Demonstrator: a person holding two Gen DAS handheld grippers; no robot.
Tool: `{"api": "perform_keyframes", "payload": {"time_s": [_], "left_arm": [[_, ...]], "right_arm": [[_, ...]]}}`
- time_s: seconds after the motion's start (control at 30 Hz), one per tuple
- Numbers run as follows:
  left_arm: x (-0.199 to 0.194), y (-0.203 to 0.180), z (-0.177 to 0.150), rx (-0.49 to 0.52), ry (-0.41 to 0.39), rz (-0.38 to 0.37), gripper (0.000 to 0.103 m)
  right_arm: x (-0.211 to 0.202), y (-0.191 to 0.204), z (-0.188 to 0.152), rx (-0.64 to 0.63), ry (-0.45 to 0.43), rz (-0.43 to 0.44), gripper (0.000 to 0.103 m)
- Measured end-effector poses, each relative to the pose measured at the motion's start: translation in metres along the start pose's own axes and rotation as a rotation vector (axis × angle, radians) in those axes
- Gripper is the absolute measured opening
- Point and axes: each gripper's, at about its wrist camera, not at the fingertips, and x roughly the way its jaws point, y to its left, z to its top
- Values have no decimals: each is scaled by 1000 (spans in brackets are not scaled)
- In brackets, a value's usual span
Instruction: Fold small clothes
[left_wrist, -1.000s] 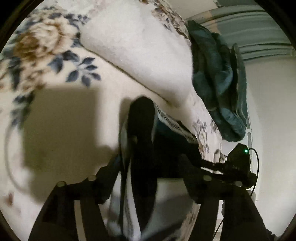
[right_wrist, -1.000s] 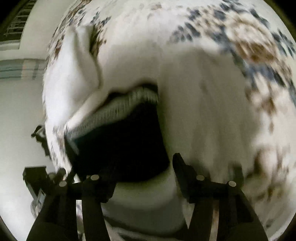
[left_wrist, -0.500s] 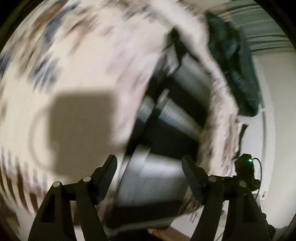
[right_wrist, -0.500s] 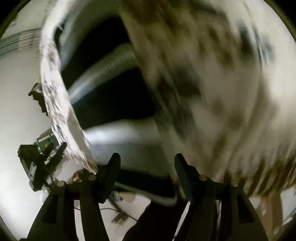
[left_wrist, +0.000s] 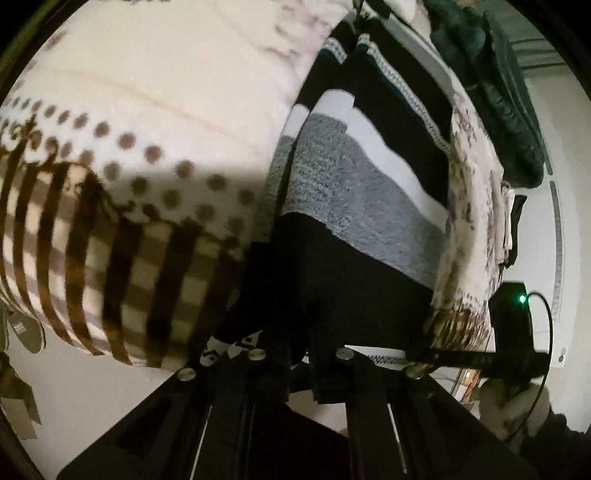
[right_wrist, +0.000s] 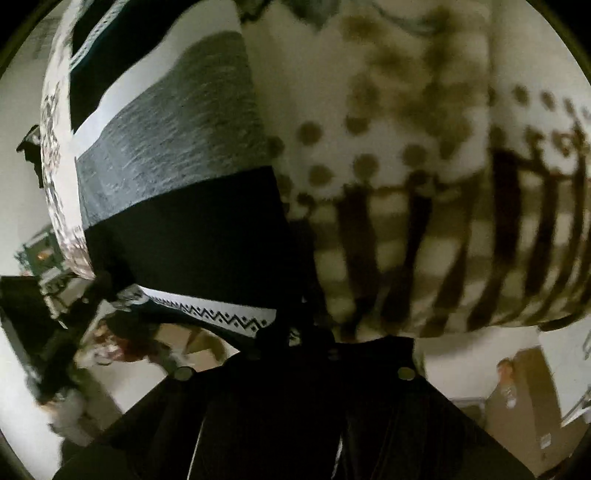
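Note:
A knitted garment (left_wrist: 351, 192) with black, white and grey bands lies flat on a cream blanket (left_wrist: 147, 110). Its zigzag-patterned hem (right_wrist: 221, 317) is at the bed's near edge. My left gripper (left_wrist: 299, 354) sits at the hem's left part, its jaws closing tight on the black band with cloth between them. In the right wrist view the same garment (right_wrist: 166, 129) fills the left half. My right gripper (right_wrist: 295, 332) is at the hem's right corner, its jaws closing on the cloth there.
The blanket (right_wrist: 406, 147) has brown dots and a checked border that hangs over the bed edge. A dark teal heap of clothes (left_wrist: 509, 110) lies at the far end. A black device with a green light (left_wrist: 517, 306) is at the right. Cardboard boxes (right_wrist: 517, 398) stand on the floor.
Both grippers swept back along the bed from the far part of the garment to its near hem. Their jaws stood wide apart earlier and are now closed on the hem.

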Motion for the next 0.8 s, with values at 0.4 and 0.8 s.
{"api": "perform_keyframes", "payload": {"time_s": [0.4, 0.8], "left_arm": [[-20, 37, -4, -102, -36, -109, 56], [46, 24, -1, -38, 136, -203, 68]], "right_arm": [[-1, 4, 4, -2, -1, 92, 55], [59, -19, 19, 115, 99, 351, 55]]}}
